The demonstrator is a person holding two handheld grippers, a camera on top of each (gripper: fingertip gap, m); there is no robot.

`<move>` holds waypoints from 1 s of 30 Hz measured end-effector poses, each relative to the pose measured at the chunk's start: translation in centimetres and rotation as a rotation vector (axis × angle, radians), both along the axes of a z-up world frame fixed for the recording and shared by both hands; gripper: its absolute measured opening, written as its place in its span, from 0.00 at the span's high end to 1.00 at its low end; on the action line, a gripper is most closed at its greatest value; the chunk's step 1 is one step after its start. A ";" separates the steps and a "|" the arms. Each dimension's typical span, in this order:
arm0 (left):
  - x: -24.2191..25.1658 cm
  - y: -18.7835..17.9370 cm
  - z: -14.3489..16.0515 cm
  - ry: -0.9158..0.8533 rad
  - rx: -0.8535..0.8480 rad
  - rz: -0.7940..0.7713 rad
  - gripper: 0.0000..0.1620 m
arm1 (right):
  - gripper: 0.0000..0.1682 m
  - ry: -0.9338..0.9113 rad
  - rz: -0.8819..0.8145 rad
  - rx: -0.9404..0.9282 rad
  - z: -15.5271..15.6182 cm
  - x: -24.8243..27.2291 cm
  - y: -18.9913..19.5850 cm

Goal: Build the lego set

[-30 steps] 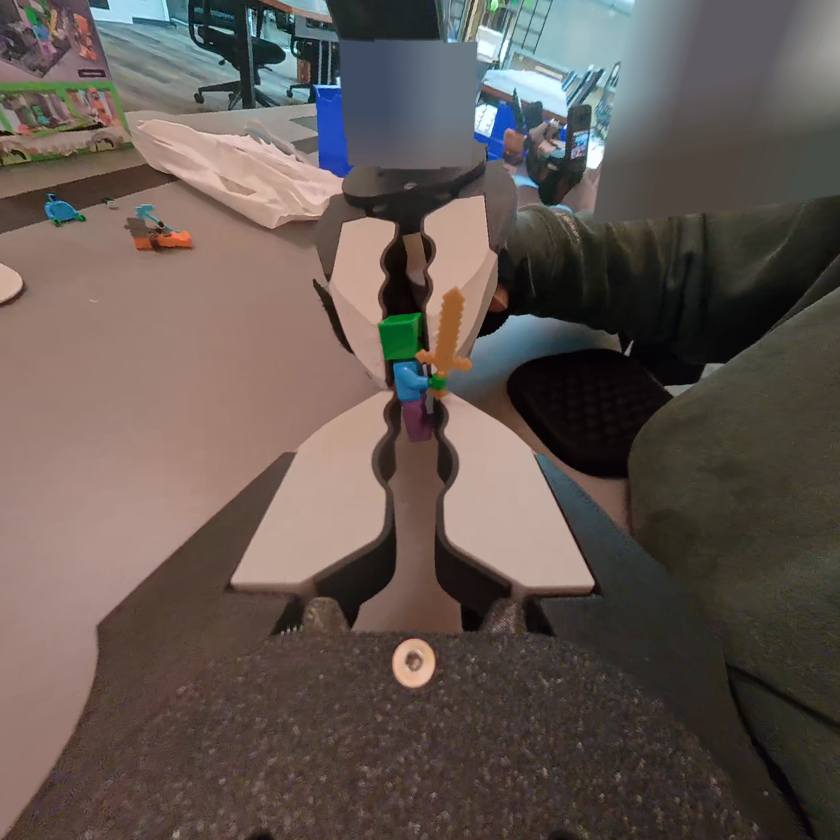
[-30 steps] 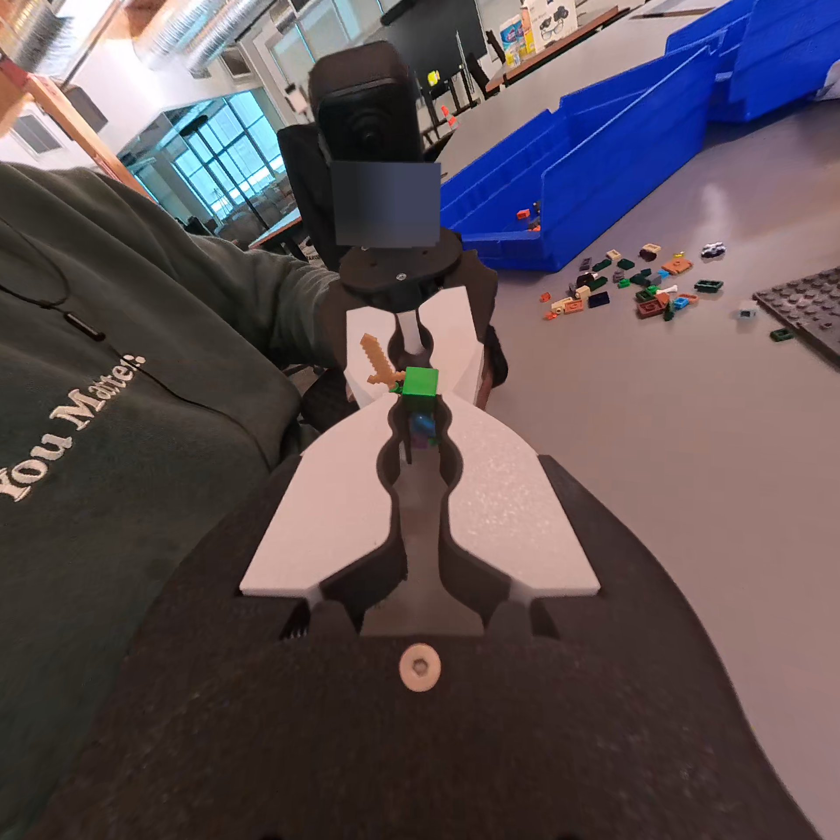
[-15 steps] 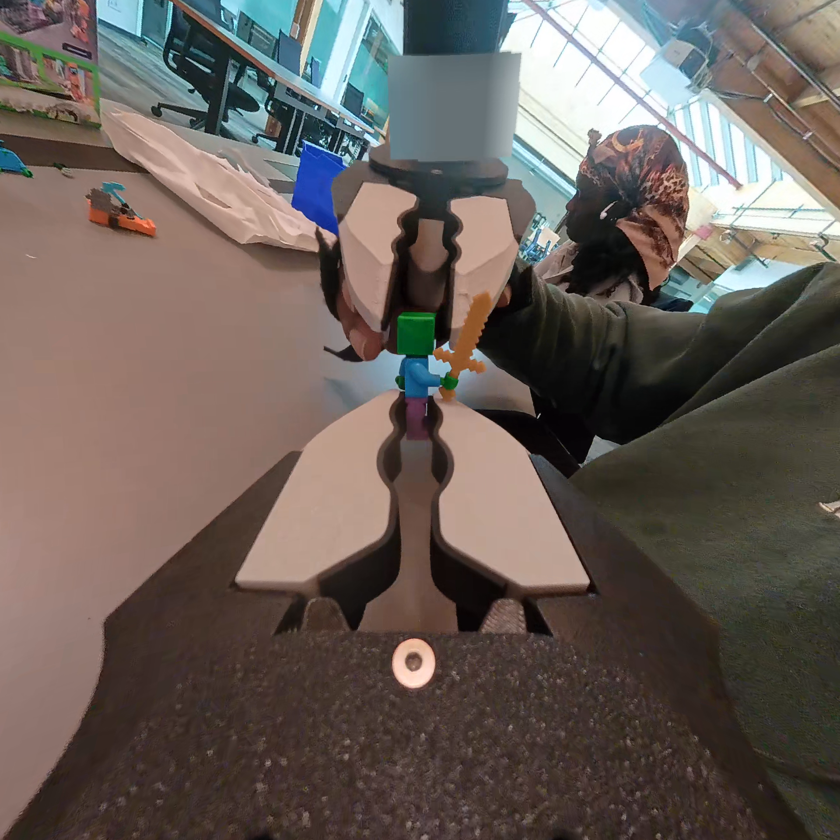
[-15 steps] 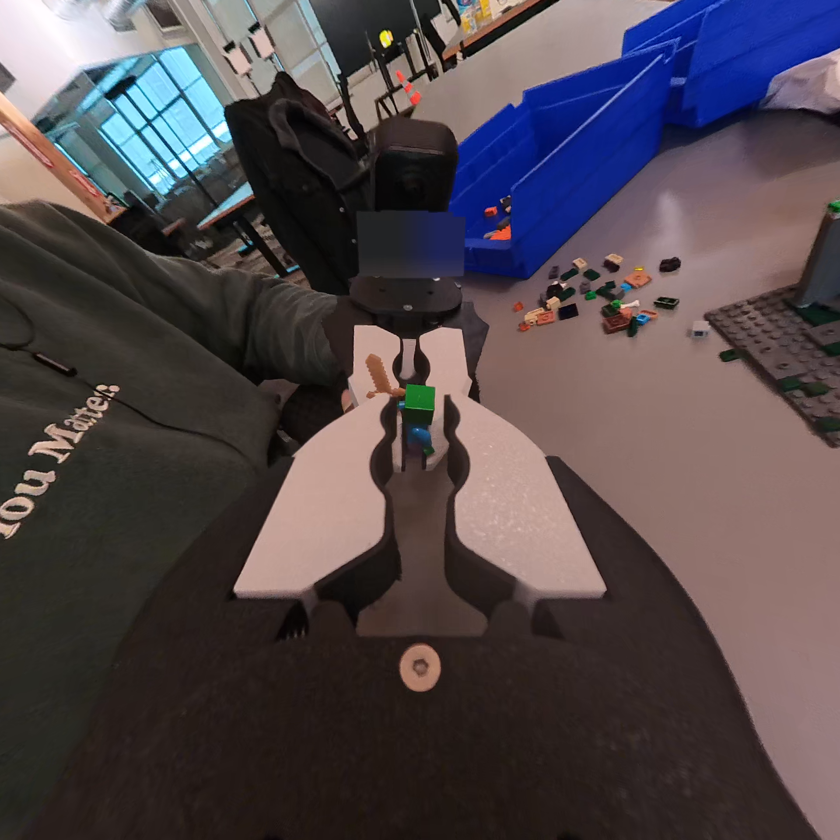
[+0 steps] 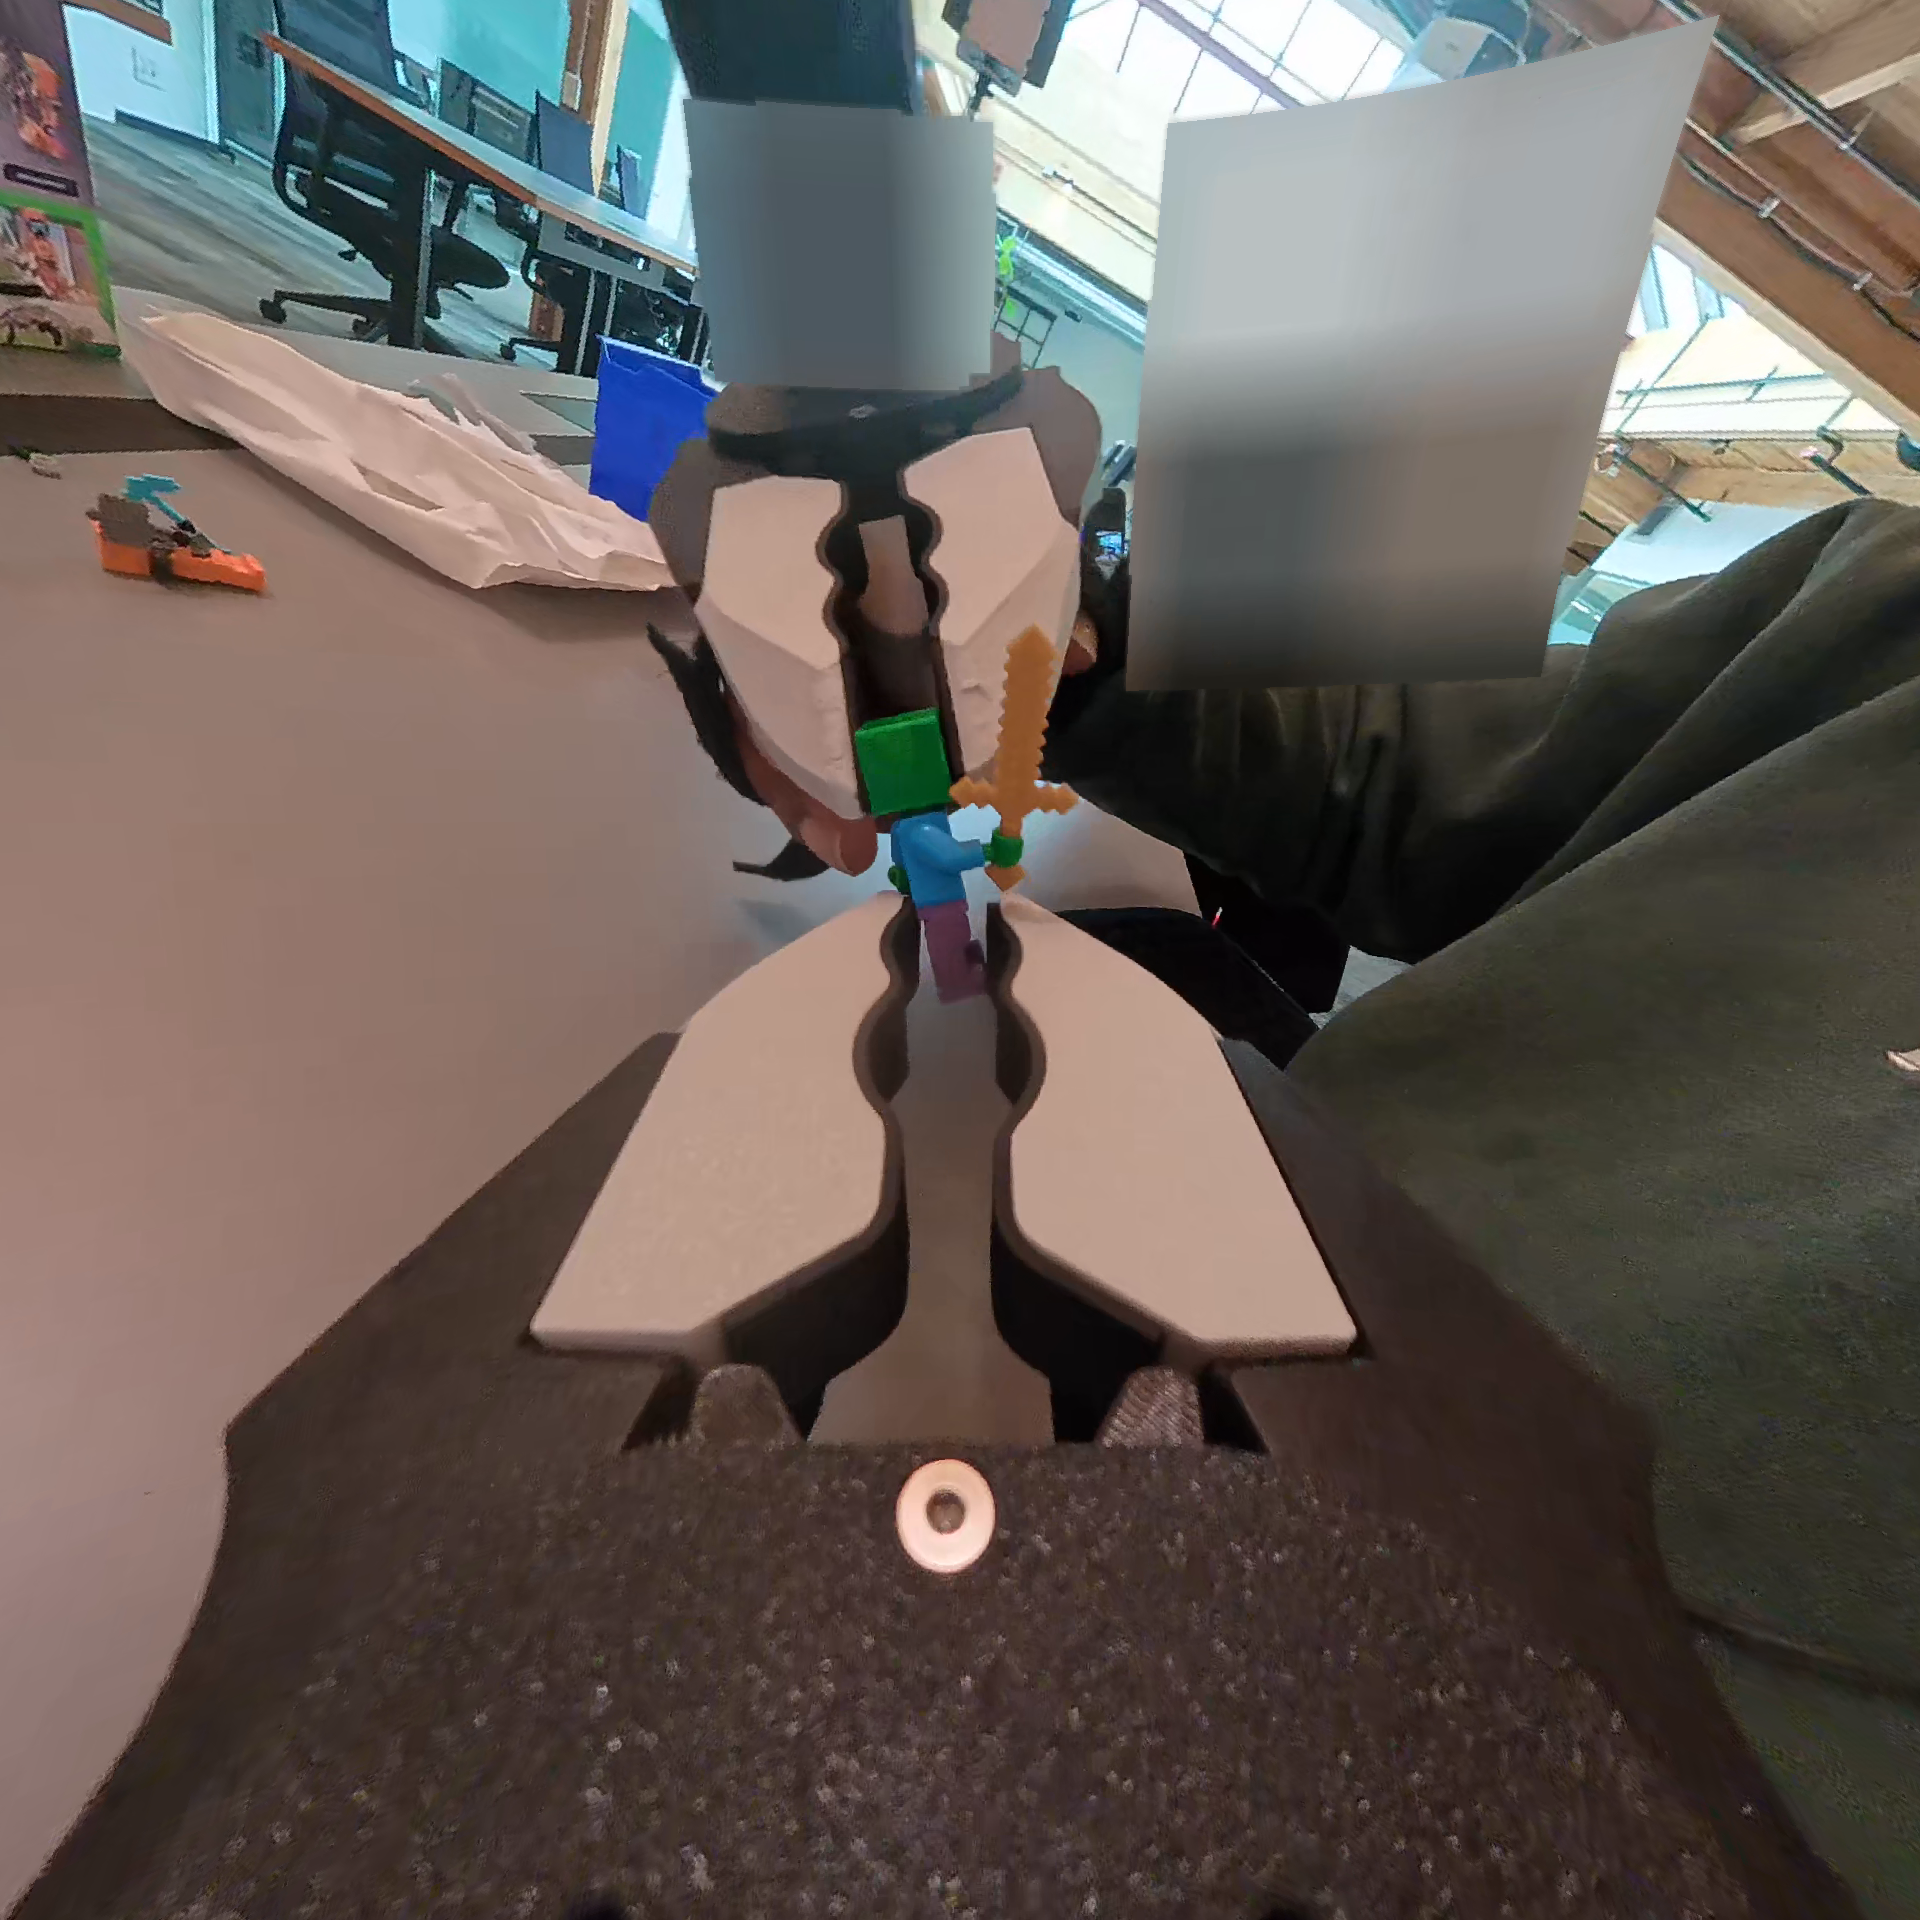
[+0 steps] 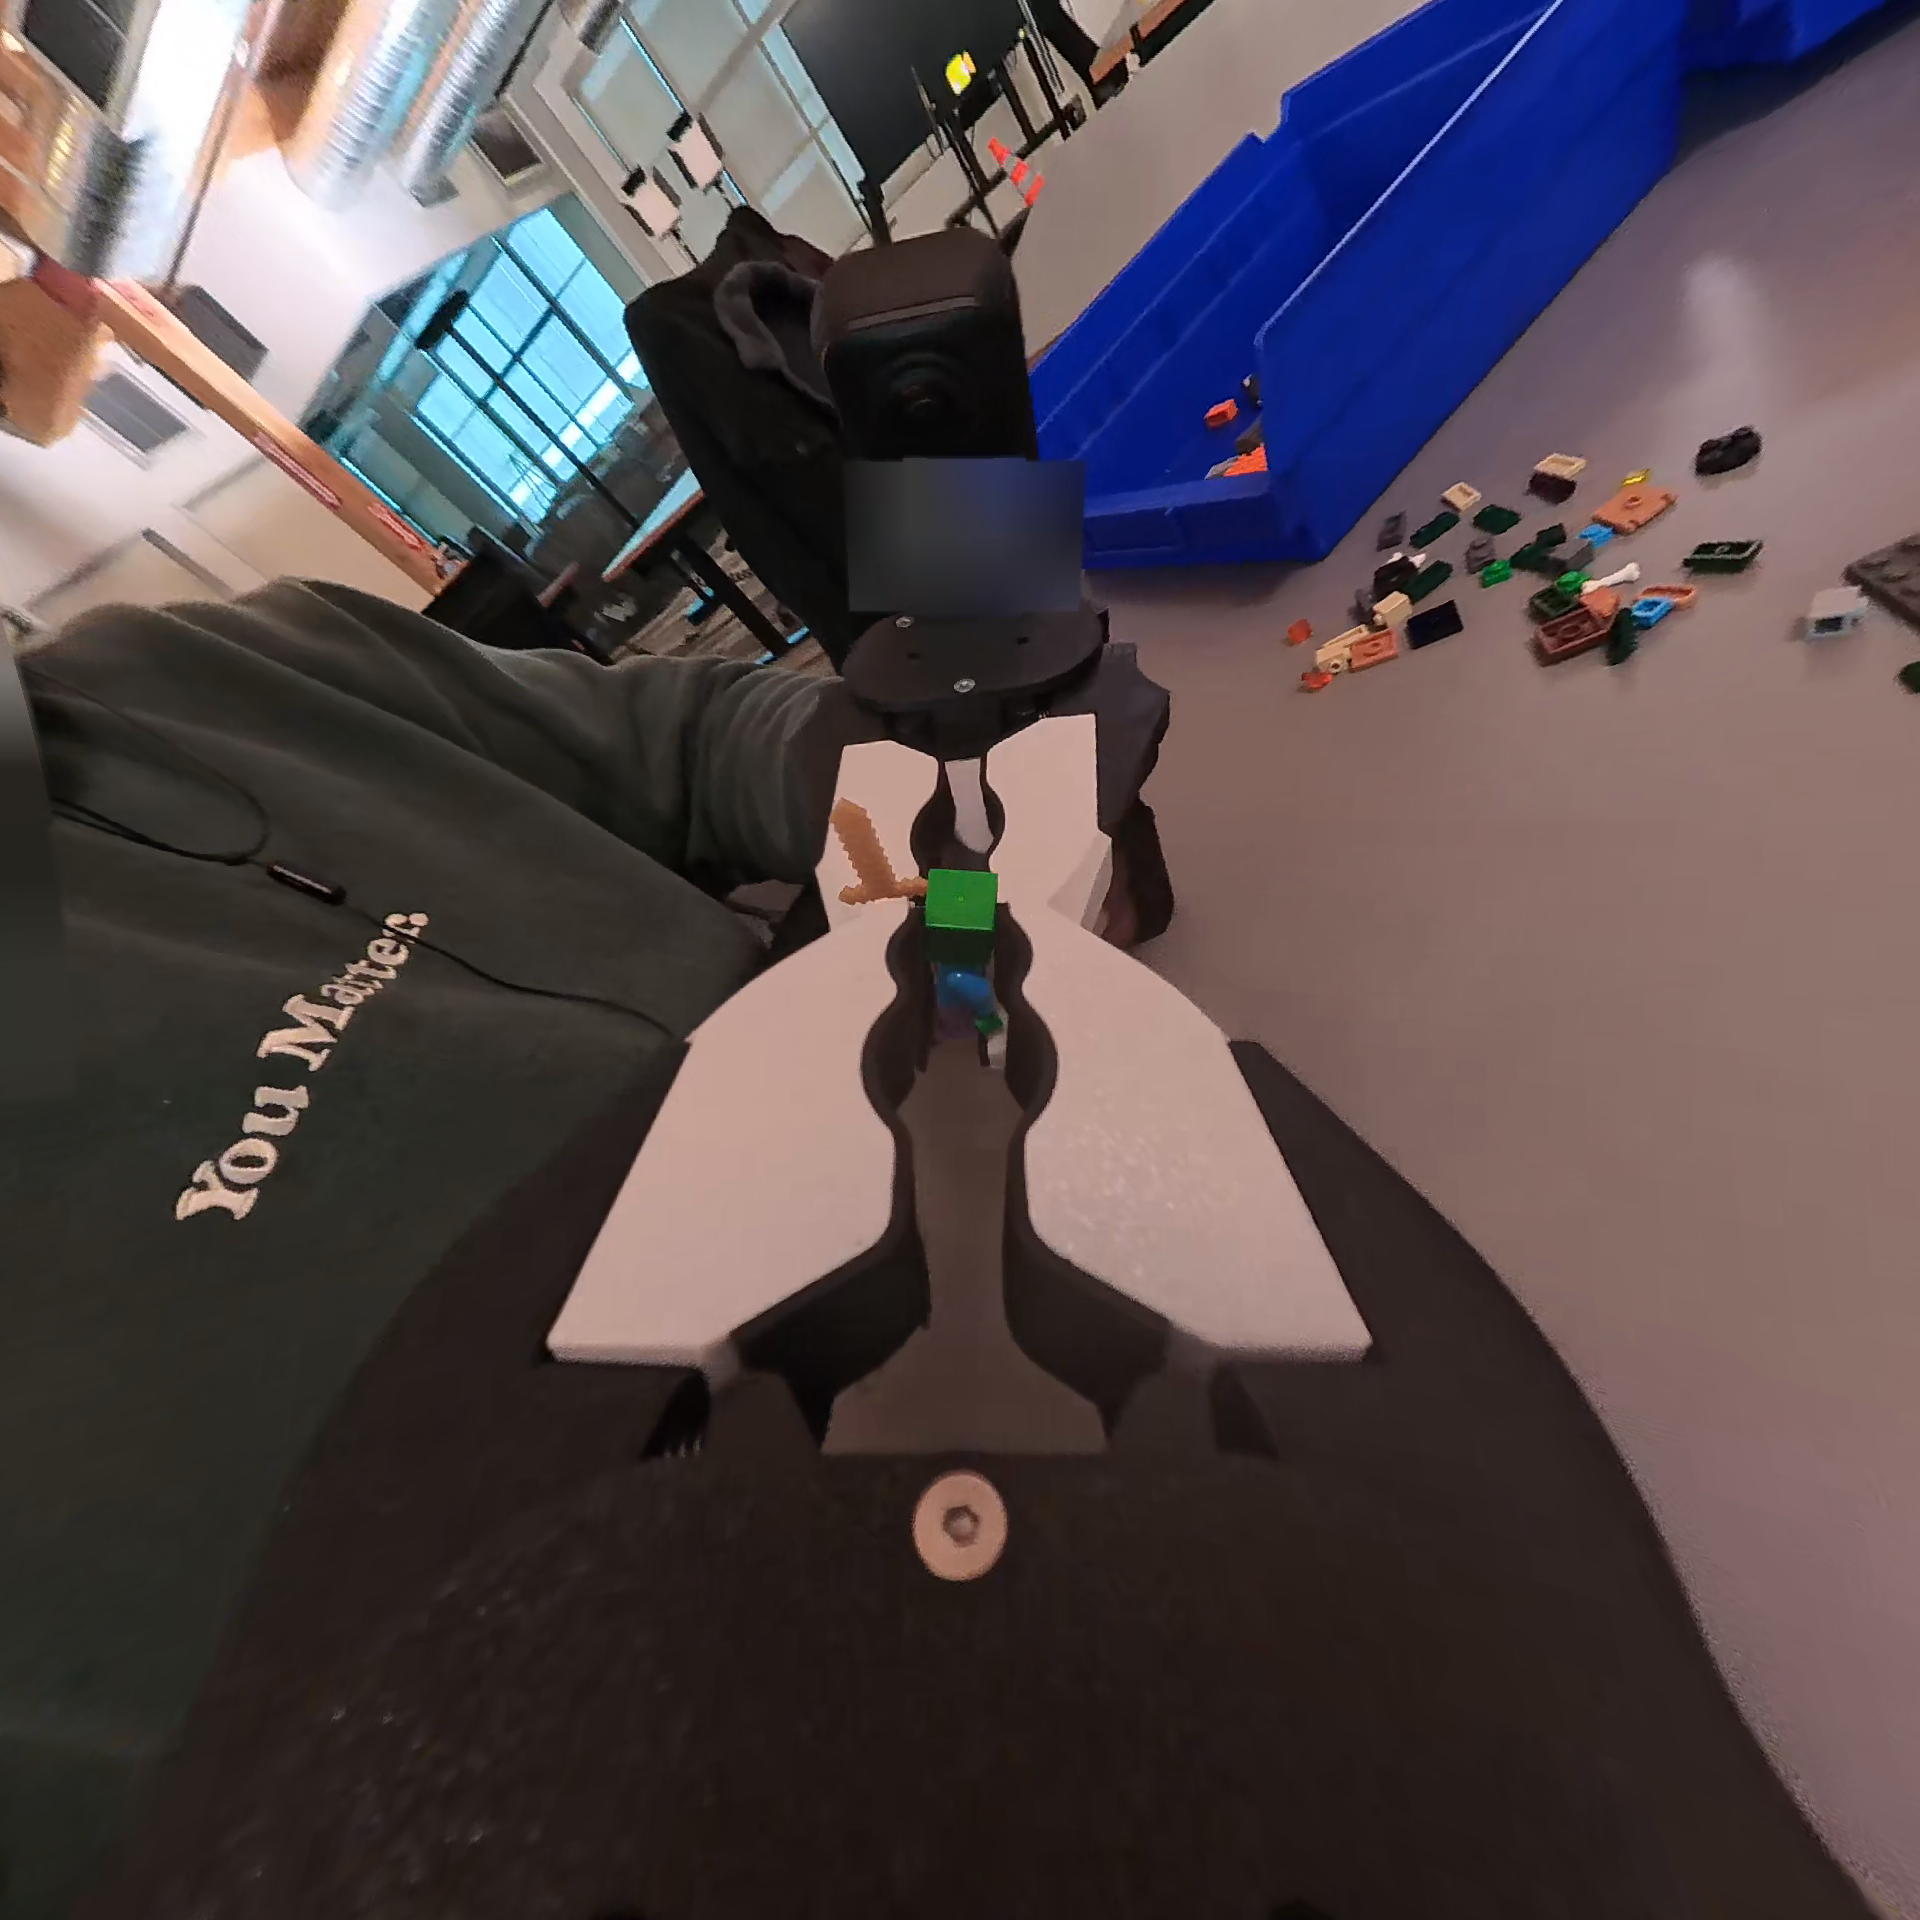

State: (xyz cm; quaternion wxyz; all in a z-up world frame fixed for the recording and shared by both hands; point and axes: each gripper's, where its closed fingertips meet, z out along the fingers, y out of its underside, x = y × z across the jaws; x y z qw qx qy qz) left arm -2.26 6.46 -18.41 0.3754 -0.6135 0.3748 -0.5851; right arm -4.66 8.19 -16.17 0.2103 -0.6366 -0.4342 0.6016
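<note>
We are in an open-plan office or lab space. Far off we see long desks [image 5: 540, 208] with black office chairs [image 5: 364, 197], tall glass-walled rooms [image 6: 520, 384] and exposed timber beams [image 5: 1766, 197] overhead. Our grey worktable [image 6: 1558, 987] carries blue storage bins [image 6: 1403, 343] on the far right.

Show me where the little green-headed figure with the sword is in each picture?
Left wrist view: the figure stands just above the middle, its purple legs between the left gripper fingertips, the sword on its right side.
Right wrist view: the figure is near the middle, between the right gripper fingertips, sword to its left.
Shared landmark: the orange-gold sword.
</note>
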 end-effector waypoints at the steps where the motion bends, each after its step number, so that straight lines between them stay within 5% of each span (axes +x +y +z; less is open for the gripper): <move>1: 0.0 0.0 0.0 -0.002 0.005 -0.001 0.93 | 0.93 0.001 0.003 -0.020 0.0 0.0 0.0; 10: -0.4 0.7 -0.6 0.033 -0.010 0.035 0.95 | 0.92 -0.030 -0.012 0.024 -0.3 -0.2 0.4; 14: -0.8 1.7 -0.7 0.036 -0.026 0.091 0.95 | 0.85 -0.055 -0.082 0.271 0.7 -0.2 1.0; 21: -1.2 2.6 -1.6 0.095 -0.024 0.148 0.95 | 0.89 -0.131 -0.154 0.628 1.4 -1.5 0.9; 30: -1.5 2.8 -1.4 0.143 0.134 0.195 0.95 | 0.96 -0.129 -0.156 0.563 1.3 -1.5 1.0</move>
